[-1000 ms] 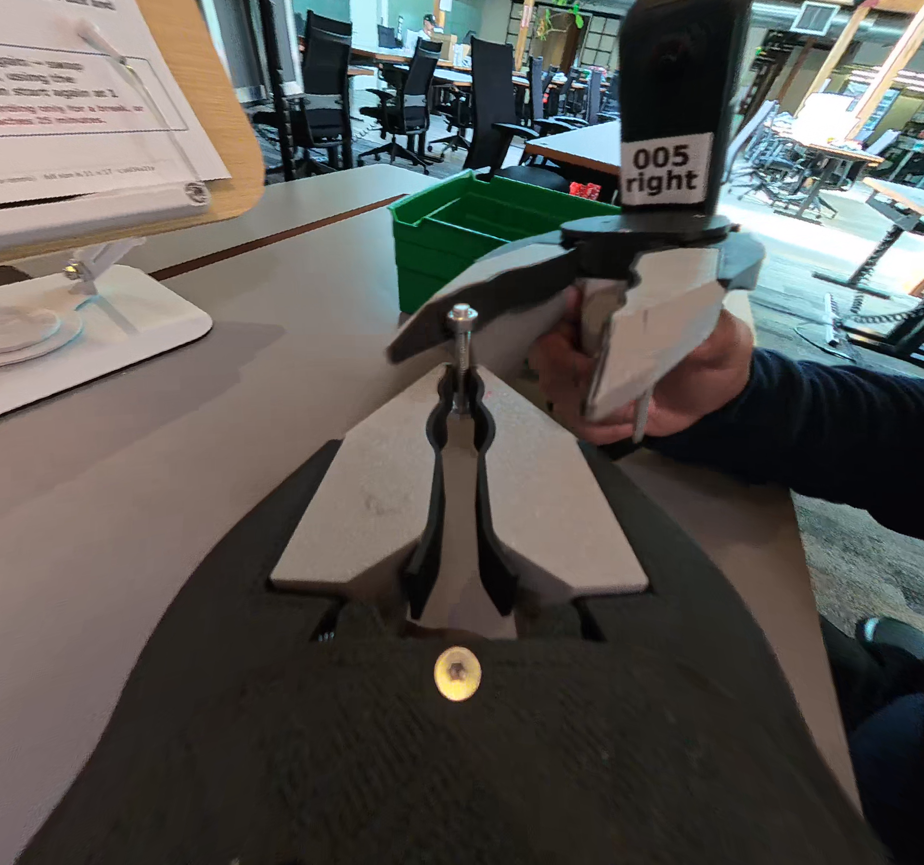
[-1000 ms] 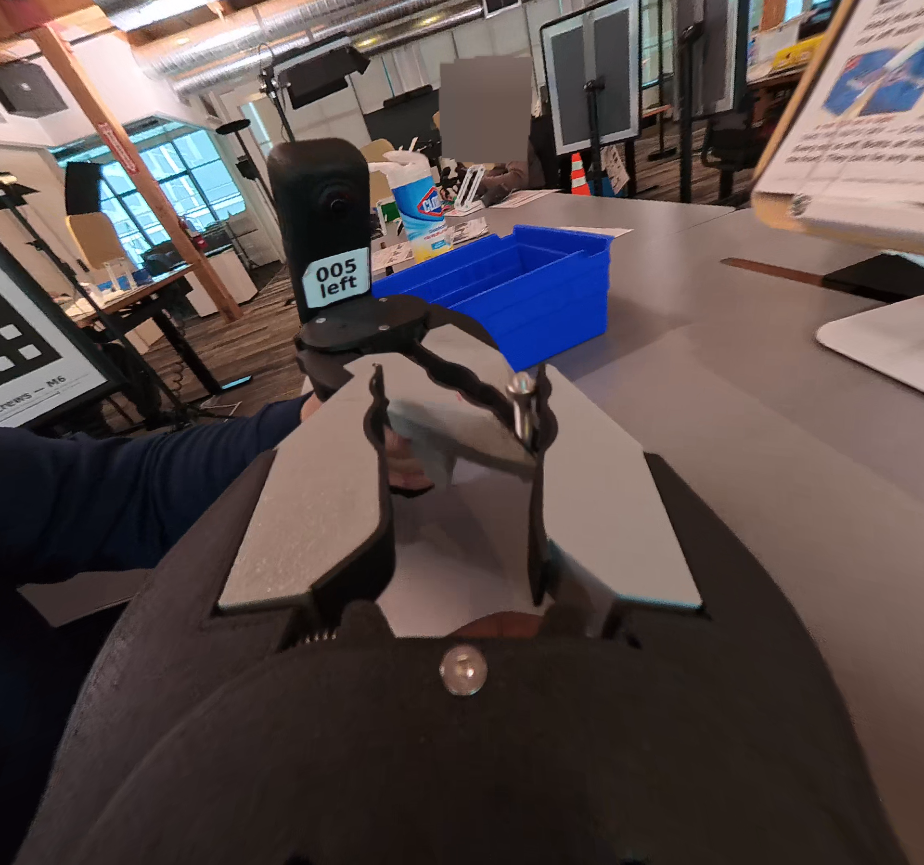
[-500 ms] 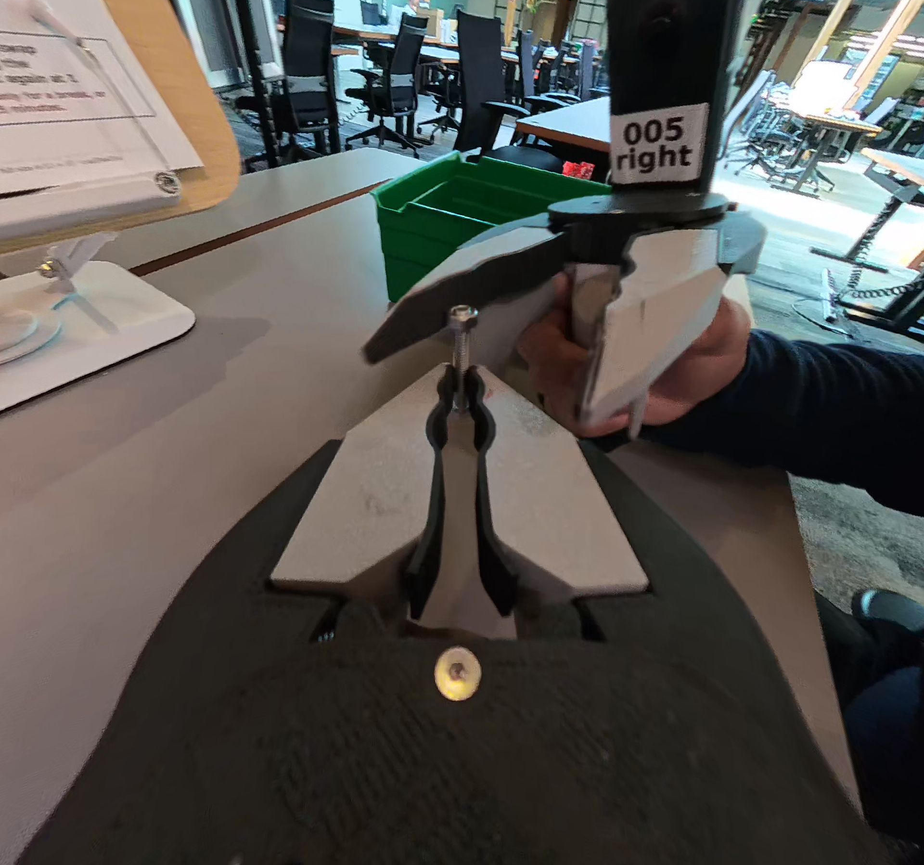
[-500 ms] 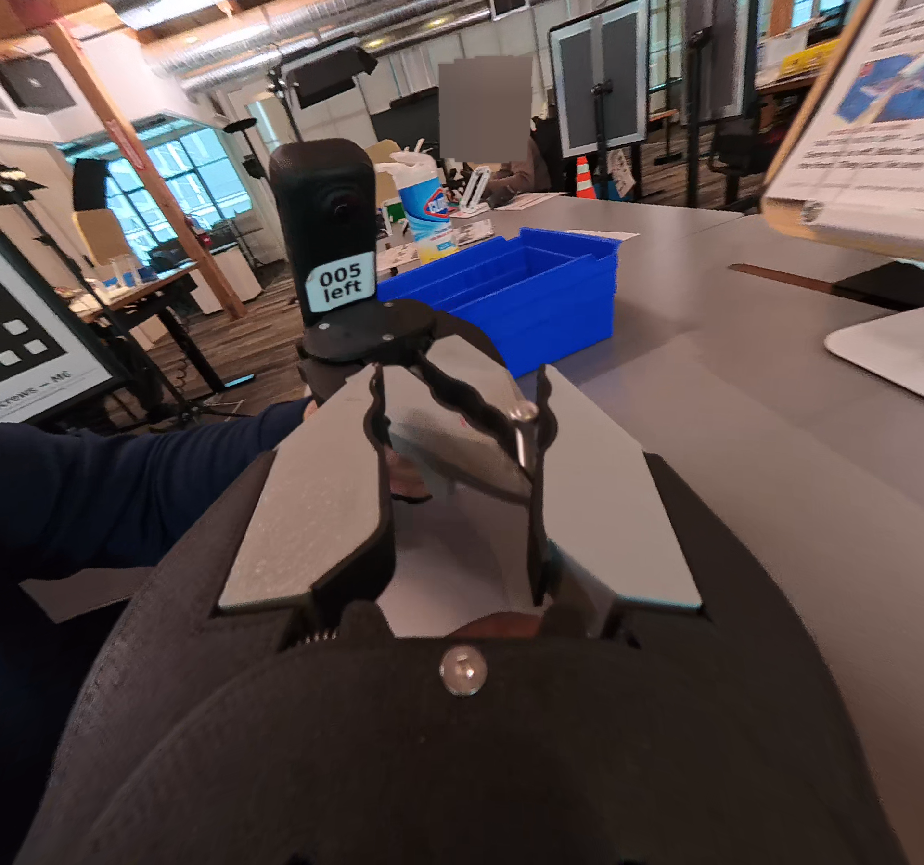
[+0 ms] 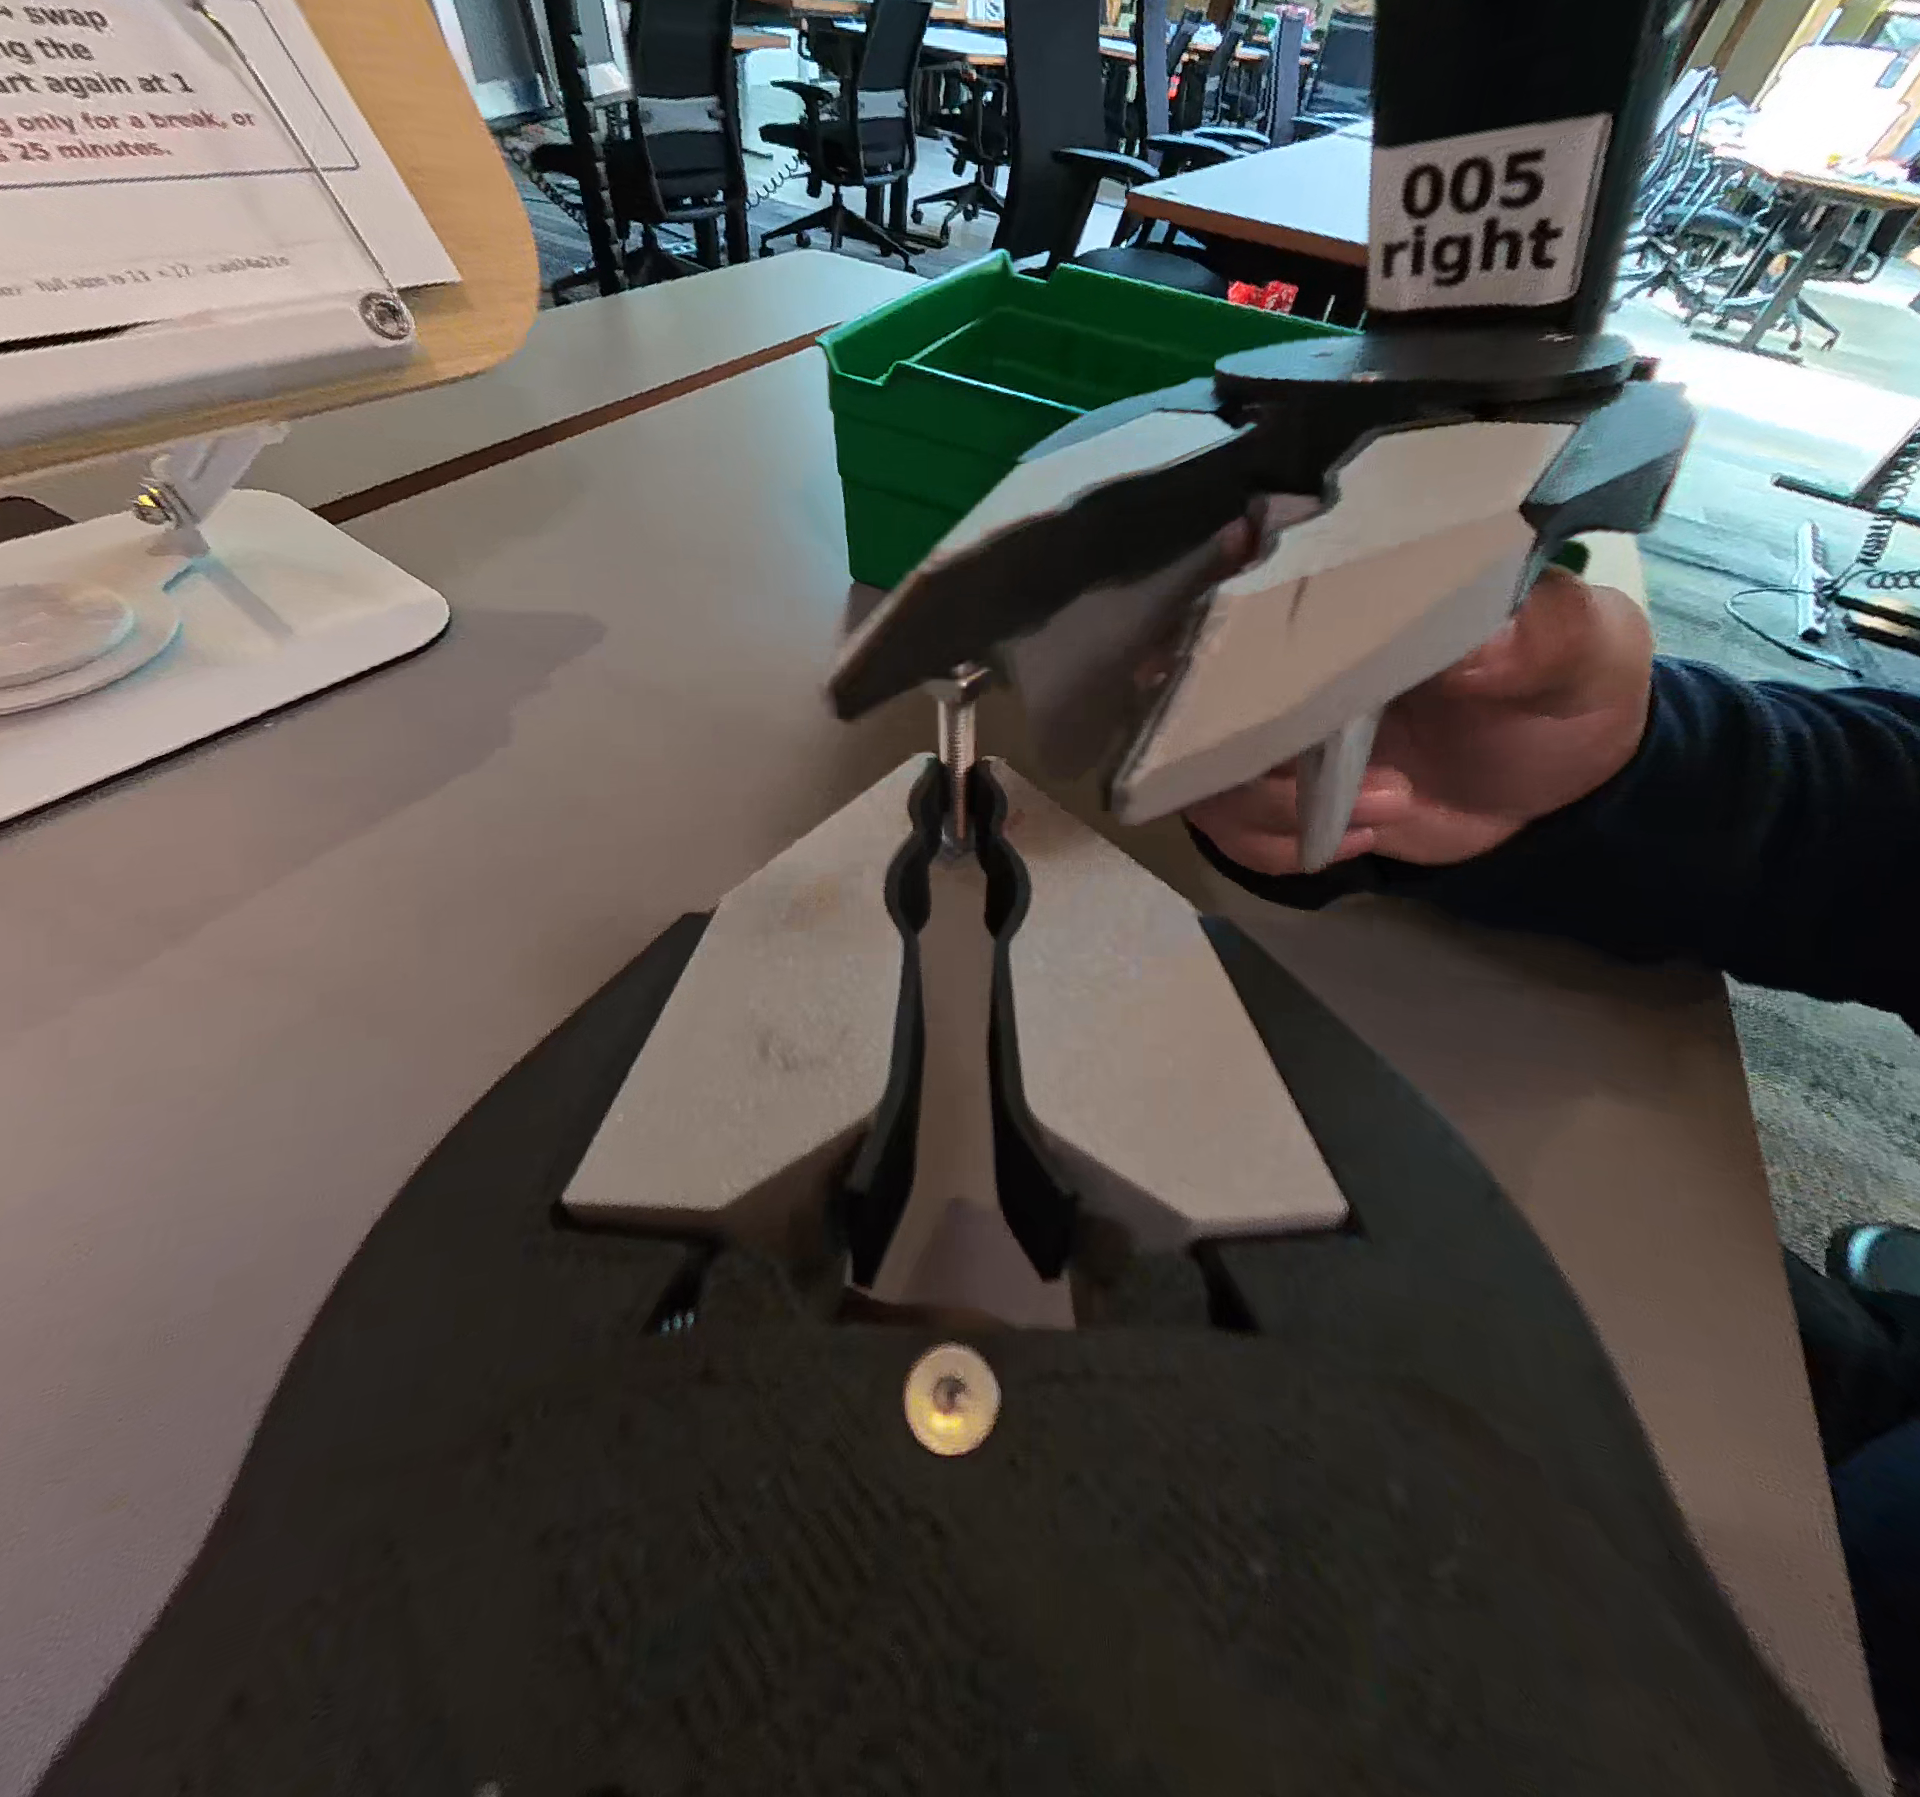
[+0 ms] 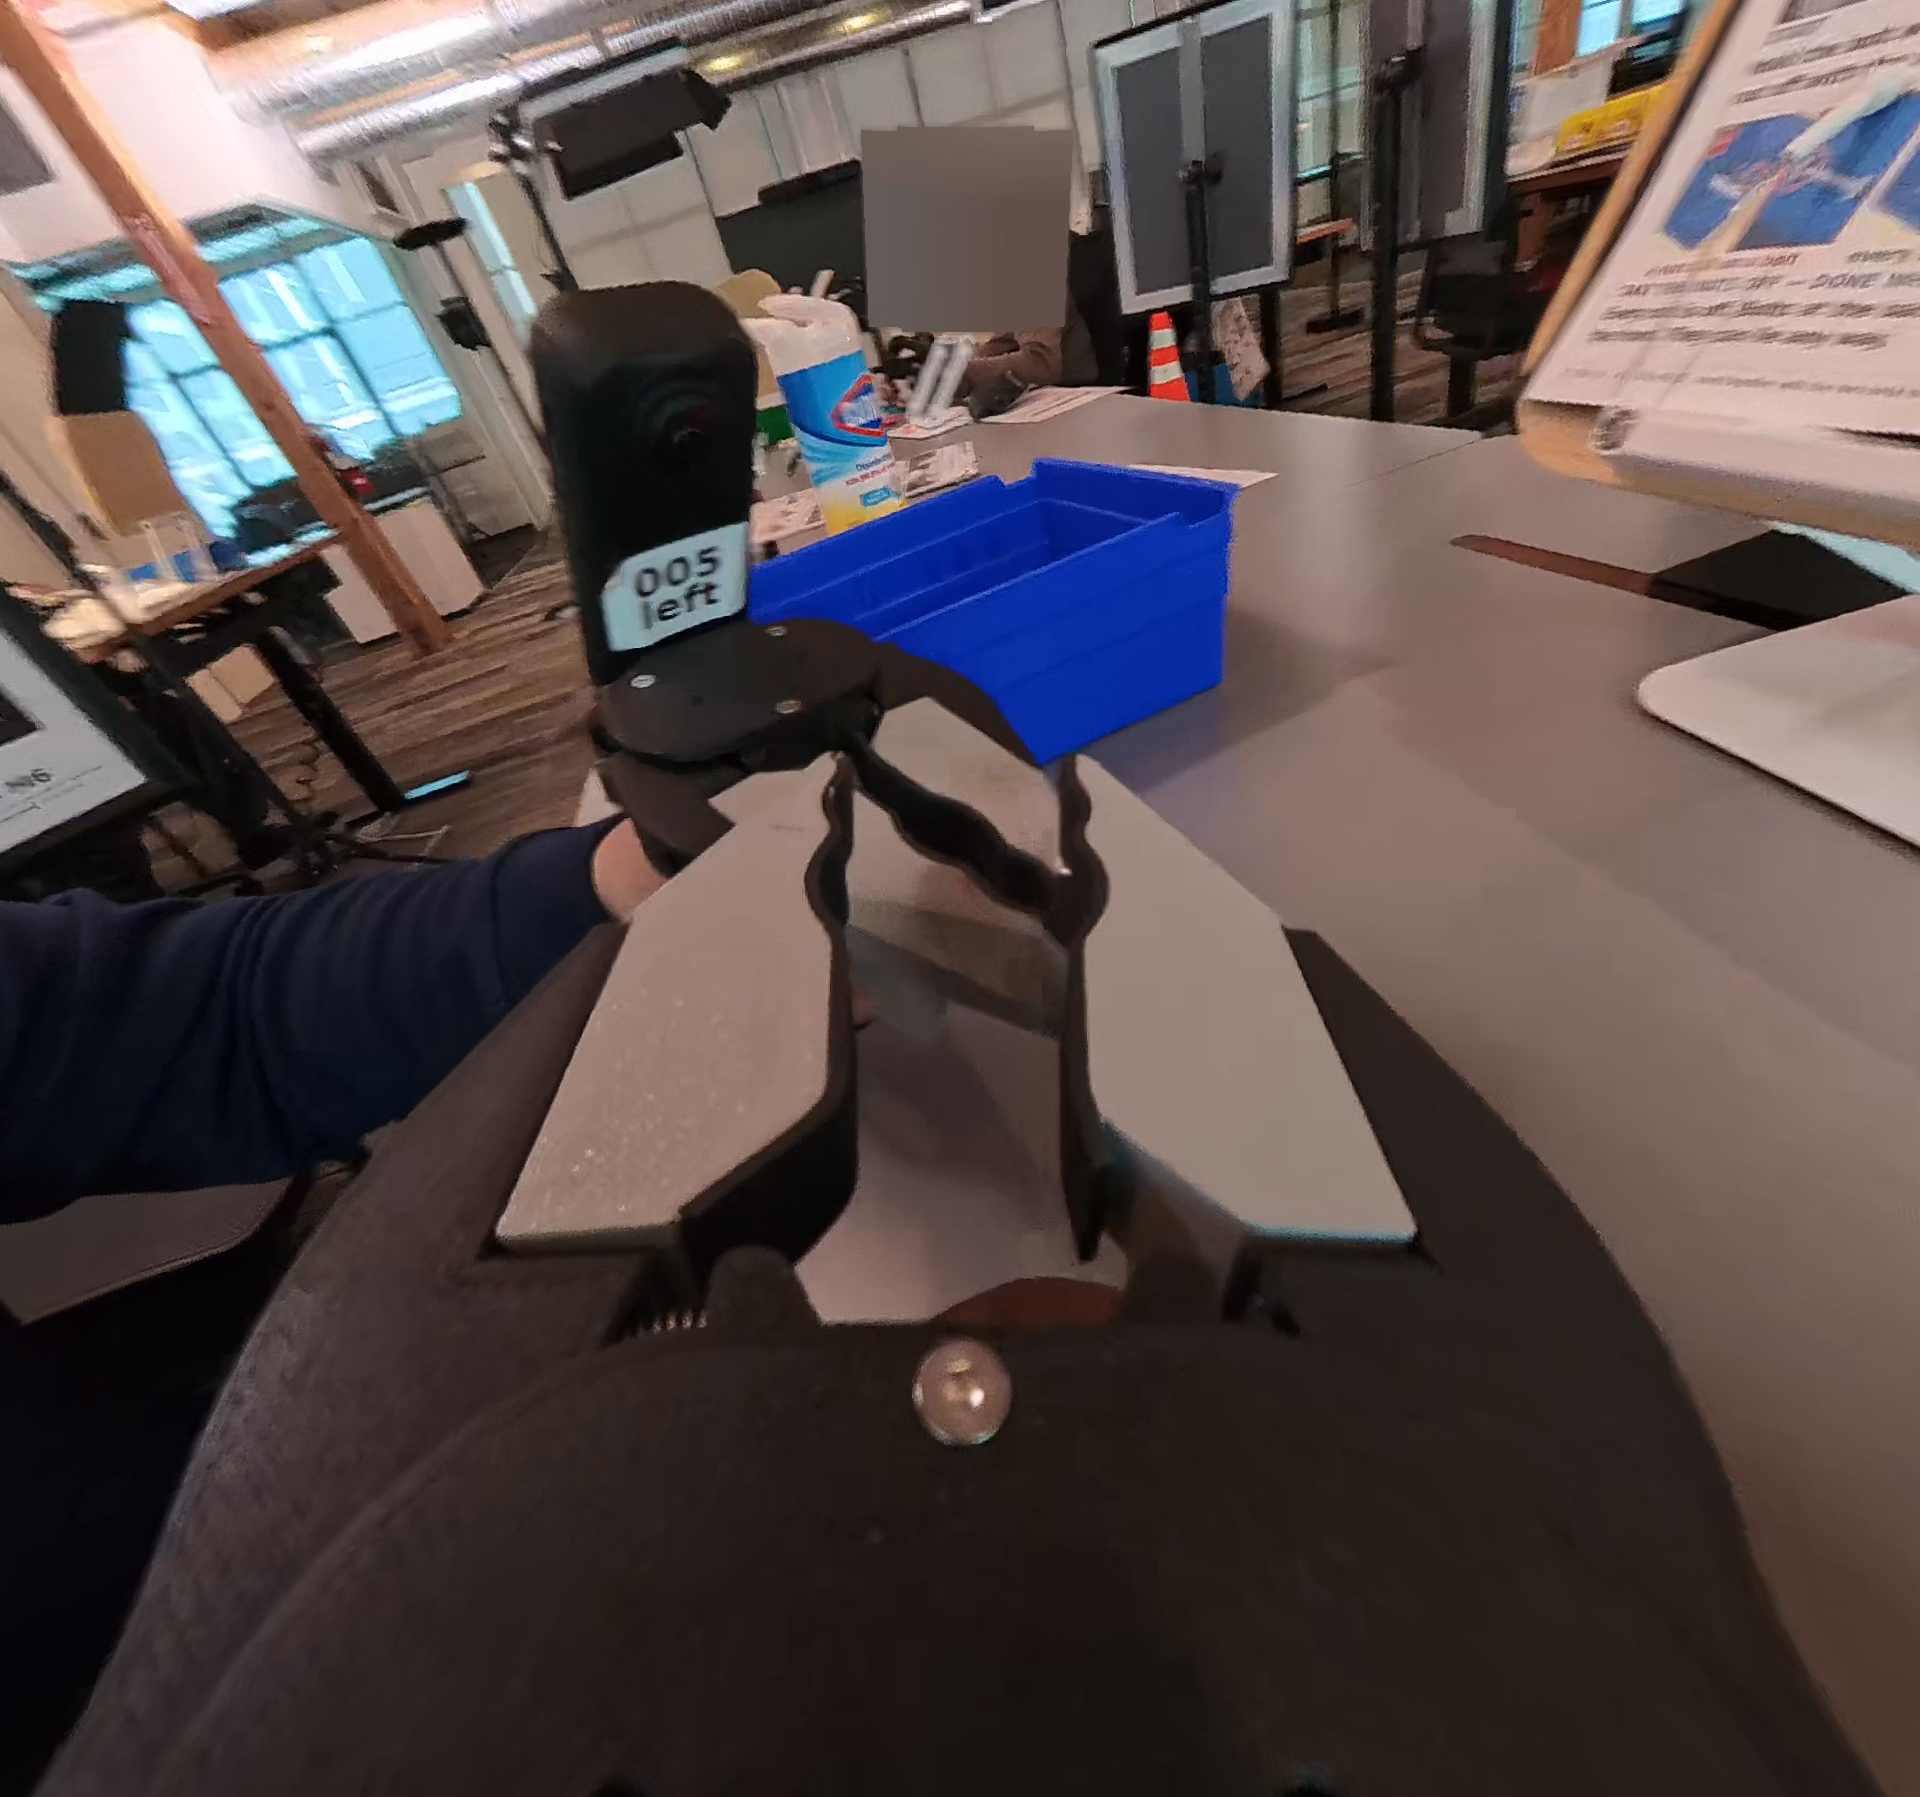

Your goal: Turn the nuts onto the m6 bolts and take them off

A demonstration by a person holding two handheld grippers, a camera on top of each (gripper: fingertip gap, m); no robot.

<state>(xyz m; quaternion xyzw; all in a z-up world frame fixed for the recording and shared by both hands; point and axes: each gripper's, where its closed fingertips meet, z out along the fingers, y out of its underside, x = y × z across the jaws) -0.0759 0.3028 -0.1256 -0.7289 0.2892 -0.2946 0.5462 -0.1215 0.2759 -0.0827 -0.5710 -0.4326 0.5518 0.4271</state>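
Upright between the tips of the left gripper (image 5: 958, 797): a small silver bolt (image 5: 956, 745), pinched near its lower end, threaded shank standing above the fingers, over the grey table (image 5: 623, 604). Touching the top of that bolt, the dark edge of one finger of the right gripper (image 6: 961, 838), spread wide in its own view, nothing held between its two fingers; whether a nut sits at the bolt's top, hard to tell under that finger. Behind the bolt and a little to its right, a green bin (image 5: 966, 417) on the table. Left of the bolt, a white stand base (image 5: 260, 625) under a tilted board with paper sheets (image 5: 187, 137). Beyond the left gripper in the right wrist view, a blue bin (image 6: 1049, 594). Just right of the bolt, a hand (image 5: 1455, 750) in a dark sleeve gripping the right gripper's handle.
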